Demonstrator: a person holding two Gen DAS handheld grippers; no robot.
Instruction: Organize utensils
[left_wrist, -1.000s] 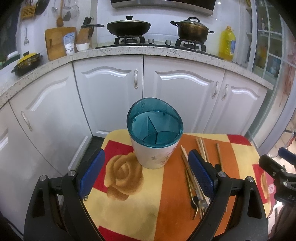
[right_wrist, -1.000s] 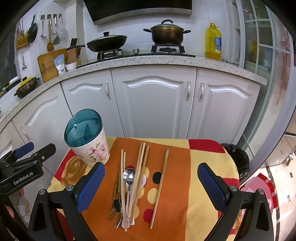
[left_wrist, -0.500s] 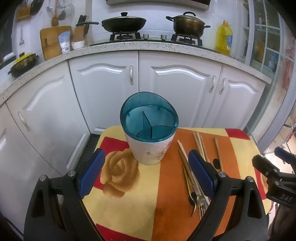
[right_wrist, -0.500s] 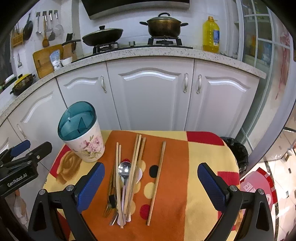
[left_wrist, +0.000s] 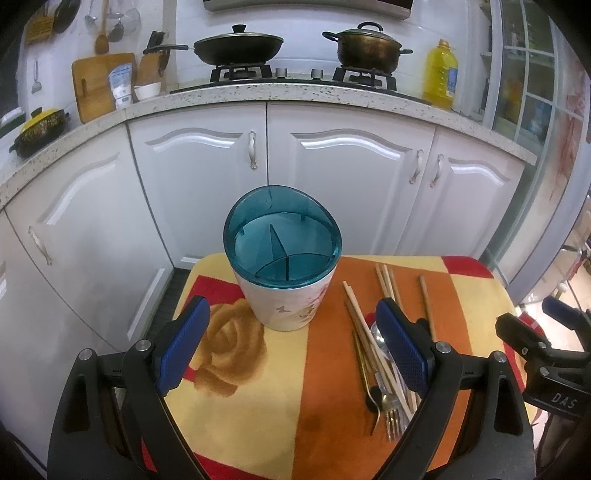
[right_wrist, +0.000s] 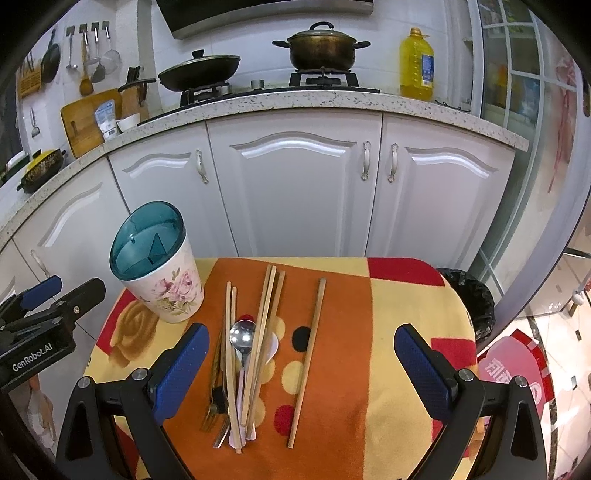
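Blue-padded left gripper (left_wrist: 293, 343) level, low in frame, fingers spread wide, grasping nothing, aimed at teal-lidded holder (left_wrist: 282, 258) at centre. Right gripper (right_wrist: 301, 365) likewise spread, empty, hovering over chopsticks (right_wrist: 264, 332), spoon (right_wrist: 242, 338), forks (right_wrist: 216, 410) lying lower centre on cloth (right_wrist: 388, 369).

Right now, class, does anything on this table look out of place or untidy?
Yes. The utensil holder stands upright but empty, while chopsticks, a spoon and forks lie overlapping in a loose heap beside it; one chopstick lies apart.
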